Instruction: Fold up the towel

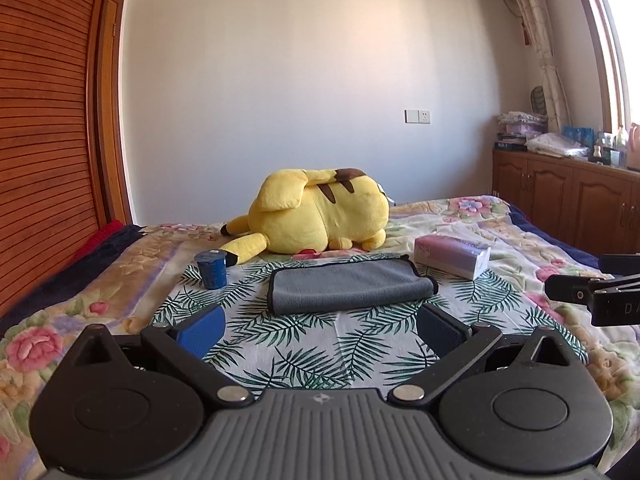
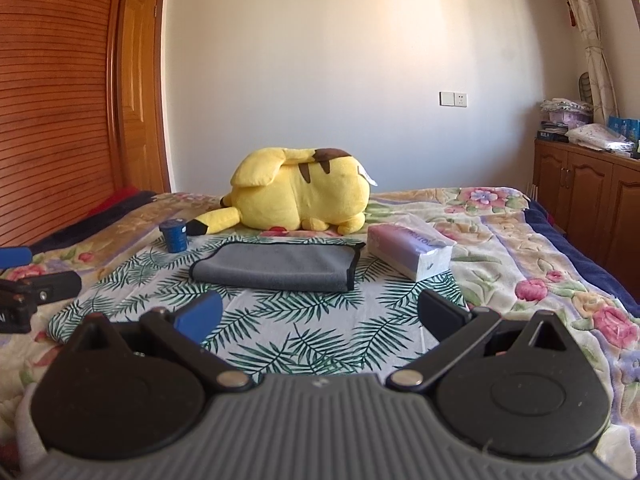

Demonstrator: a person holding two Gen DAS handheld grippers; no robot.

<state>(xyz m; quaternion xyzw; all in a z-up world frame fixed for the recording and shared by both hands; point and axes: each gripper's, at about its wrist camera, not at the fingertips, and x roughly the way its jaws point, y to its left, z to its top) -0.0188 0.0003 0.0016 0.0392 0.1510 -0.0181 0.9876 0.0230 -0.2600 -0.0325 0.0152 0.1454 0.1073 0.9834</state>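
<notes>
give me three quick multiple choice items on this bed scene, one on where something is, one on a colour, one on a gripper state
1. Where is the blue cup relative to the grey towel?
A. to its left
B. on top of it
C. to its right

2. What colour is the plush toy?
A. green
B. yellow
C. white

3. How does the left gripper stand?
A. shut on the towel
B. shut and empty
C. open, short of the towel

Answers:
1 A: the cup stands on the leaf-print cloth, left of the towel.
2 B: yellow body with brown stripes.
3 C: its fingers are spread, with nothing between them.
</notes>
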